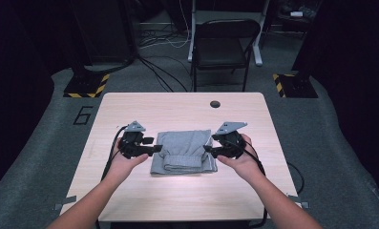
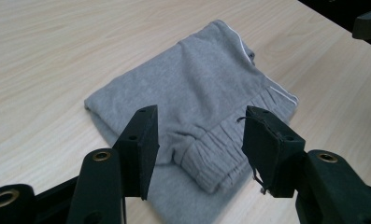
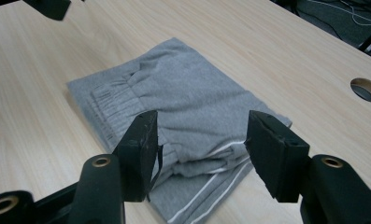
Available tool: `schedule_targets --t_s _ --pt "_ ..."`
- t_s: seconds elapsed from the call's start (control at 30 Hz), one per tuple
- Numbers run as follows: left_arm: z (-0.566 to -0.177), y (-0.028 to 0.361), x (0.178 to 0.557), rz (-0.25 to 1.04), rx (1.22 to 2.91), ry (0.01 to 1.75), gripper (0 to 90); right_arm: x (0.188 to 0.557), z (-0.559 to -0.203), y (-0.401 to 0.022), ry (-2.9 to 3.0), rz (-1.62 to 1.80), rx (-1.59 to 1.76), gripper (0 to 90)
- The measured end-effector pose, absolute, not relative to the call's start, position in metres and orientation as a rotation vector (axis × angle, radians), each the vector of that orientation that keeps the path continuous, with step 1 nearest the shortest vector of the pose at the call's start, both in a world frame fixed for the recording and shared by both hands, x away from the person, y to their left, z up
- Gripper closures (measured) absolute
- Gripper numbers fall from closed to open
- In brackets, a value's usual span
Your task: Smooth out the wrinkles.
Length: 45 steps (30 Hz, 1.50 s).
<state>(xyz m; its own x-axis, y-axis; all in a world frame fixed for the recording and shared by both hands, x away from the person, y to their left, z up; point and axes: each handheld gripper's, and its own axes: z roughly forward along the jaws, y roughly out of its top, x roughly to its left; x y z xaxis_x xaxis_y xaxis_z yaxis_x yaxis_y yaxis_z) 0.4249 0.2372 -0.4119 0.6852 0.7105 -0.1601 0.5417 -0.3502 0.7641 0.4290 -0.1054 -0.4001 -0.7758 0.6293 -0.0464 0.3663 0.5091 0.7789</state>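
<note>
Folded grey garment: soft fleece-like knit, laid flat as a rough rectangle near the middle of the table, between the two grippers. Ribbed, gathered band along its near edge; thin white piping along one side seam. Table: pale wood-grain laminate, rounded corners, one round cable hole near the far edge. Left gripper: black, matte, angular body topped by a grey three-cornered plate, held in the person's left hand just beside the garment's left edge; jaws stood spread, nothing pinched. Right gripper: same build, held in the right hand at the garment's right edge; jaws likewise spread, clear of the cloth. The left gripper view showed the band's ribbing close up and frayed thread on one jaw pad. The right gripper view showed stacked folded layers with doubled white piping. The high view alone gave the dark folding chair, grey carpet and floor cables beyond the table.
</note>
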Motion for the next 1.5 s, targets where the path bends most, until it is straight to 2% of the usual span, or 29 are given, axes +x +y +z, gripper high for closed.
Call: schedule_targets --t_s 0.37,0.8,1.1,1.23,1.5 --pt "-0.423 0.270 0.395 0.289 2.002 1.008 45.7 0.401 -0.415 -0.128 2.413 1.113 0.866 43.2" --pt "-0.448 0.309 0.379 0.304 1.930 1.118 45.4 0.390 -0.438 -0.169 2.354 1.102 1.027 43.6" --pt "-0.465 0.324 0.374 0.339 1.899 1.183 45.0 0.382 -0.454 -0.172 2.340 1.053 1.035 43.2" --pt "-0.472 0.326 0.375 0.367 1.946 1.190 44.8 0.379 -0.463 -0.169 2.327 1.016 1.016 43.4" --pt "-0.484 0.328 0.375 0.341 1.939 1.212 44.8 0.380 -0.480 -0.171 2.343 1.020 1.028 44.0"
